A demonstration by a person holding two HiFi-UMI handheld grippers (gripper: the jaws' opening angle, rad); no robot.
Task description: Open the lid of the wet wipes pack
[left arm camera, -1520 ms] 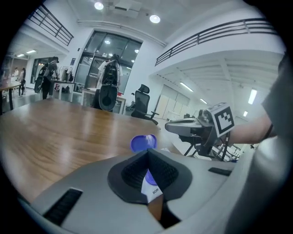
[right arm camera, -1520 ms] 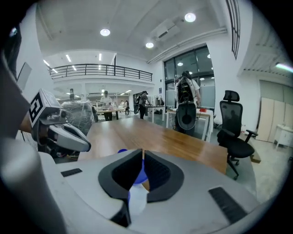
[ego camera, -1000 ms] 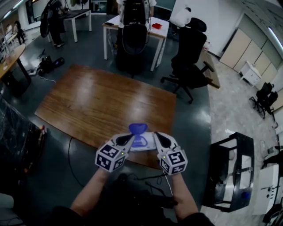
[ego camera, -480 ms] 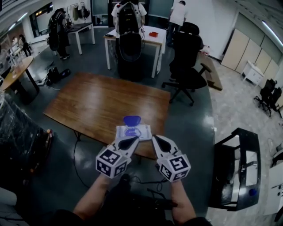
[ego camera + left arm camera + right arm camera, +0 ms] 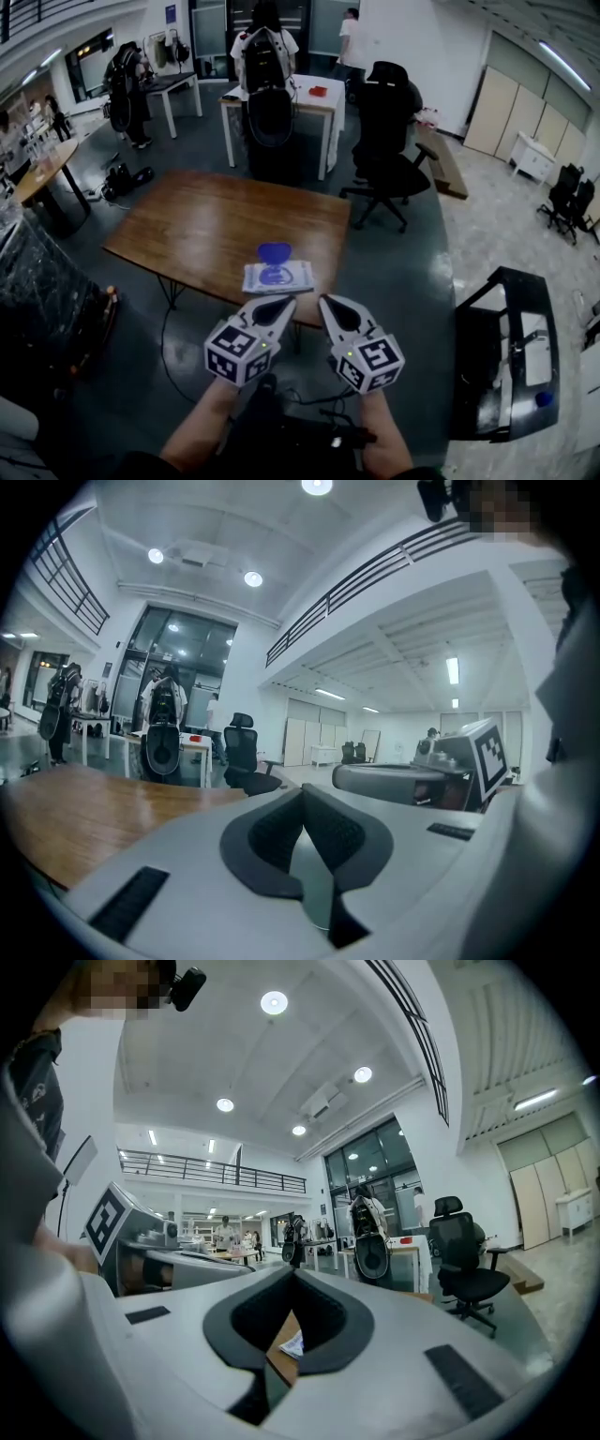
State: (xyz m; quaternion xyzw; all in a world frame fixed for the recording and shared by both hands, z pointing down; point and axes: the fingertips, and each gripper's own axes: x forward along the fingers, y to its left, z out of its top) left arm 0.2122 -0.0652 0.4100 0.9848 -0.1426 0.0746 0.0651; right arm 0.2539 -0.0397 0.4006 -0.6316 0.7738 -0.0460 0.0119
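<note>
**Left hand-held gripper** (image 5: 279, 306): held on a bare forearm (image 5: 202, 422), off the near edge of the bench (image 5: 187, 225) and over the floor. Jaws pressed together, nothing between them.

**Right hand-held gripper** (image 5: 327, 304): just beside the left one, also off the near edge. Jaws pressed together, empty. Its own view shows a sliver of wood and white pack through the opening behind the pads.

**Wet wipes pack** (image 5: 292, 278): white, flat on the brown wooden bench. It lies close to the near edge, nearer the right near corner, just beyond both gripper tips and apart from them.

**Lid** (image 5: 274, 251): blue, flipped open toward the pack's far side.

**Beyond the far edge:** black office chair (image 5: 389, 122), white table (image 5: 323, 98), people standing (image 5: 265, 37).
</note>
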